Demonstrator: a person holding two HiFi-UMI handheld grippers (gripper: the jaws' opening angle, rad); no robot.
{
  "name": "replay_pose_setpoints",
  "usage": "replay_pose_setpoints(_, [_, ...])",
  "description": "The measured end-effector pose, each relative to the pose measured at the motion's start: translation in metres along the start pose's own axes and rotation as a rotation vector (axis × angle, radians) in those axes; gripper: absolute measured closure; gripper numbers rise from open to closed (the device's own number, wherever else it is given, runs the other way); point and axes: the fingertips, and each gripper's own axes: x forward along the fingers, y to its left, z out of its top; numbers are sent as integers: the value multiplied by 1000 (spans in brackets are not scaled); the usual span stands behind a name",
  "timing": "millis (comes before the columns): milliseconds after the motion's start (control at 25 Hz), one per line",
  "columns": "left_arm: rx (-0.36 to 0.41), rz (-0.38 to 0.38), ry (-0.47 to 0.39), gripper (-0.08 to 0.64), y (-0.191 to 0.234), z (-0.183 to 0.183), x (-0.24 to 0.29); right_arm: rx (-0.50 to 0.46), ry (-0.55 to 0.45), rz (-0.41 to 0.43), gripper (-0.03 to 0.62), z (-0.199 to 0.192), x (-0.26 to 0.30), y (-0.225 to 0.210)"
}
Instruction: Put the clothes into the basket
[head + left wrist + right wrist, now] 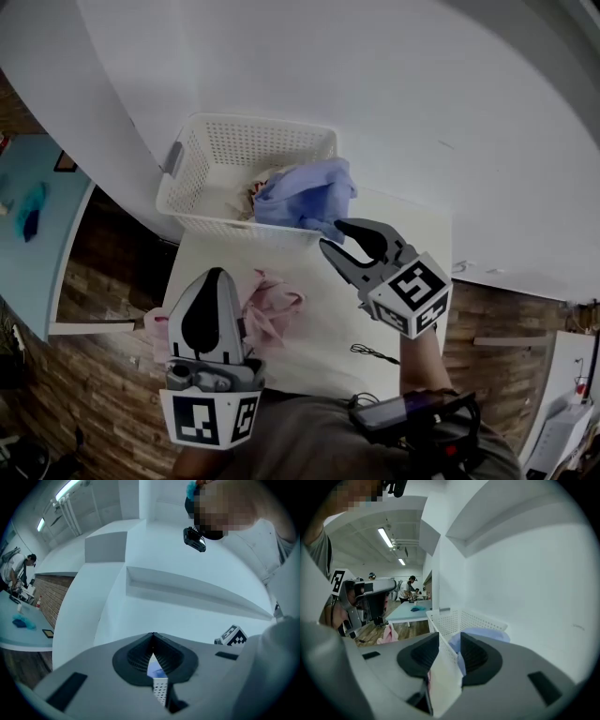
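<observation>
A white perforated basket (202, 159) stands at the far end of the white table (319, 328), against the wall. A light blue garment (309, 192) lies in it and hangs over its near rim. My right gripper (333, 236) is open just in front of that hanging cloth, with nothing between its fingers; the right gripper view shows the basket (454, 620) and the blue garment (483, 634) past the jaws. A pink garment (274, 305) lies crumpled on the table. My left gripper (211, 305) is shut and empty beside it, pointing toward the basket.
A thin black cable (375, 353) lies on the table near my right forearm. The table's left edge drops to a wooden floor (103, 375). A light blue table (28, 206) stands at the left. People stand at a far table (410, 590).
</observation>
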Motion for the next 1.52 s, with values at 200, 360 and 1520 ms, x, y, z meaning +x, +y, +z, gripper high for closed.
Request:
replay_pose_setpoints(200, [45, 18, -8, 552, -32, 6, -15, 45, -64, 26, 470, -19, -34, 14])
replay_pose_setpoints(360, [98, 33, -22, 552, -56, 8, -23, 95, -201, -62, 512, -21, -68, 13])
replay_pose_setpoints(1520, [209, 413, -100, 552, -2, 30, -123, -3, -266, 336, 525, -18, -27, 142])
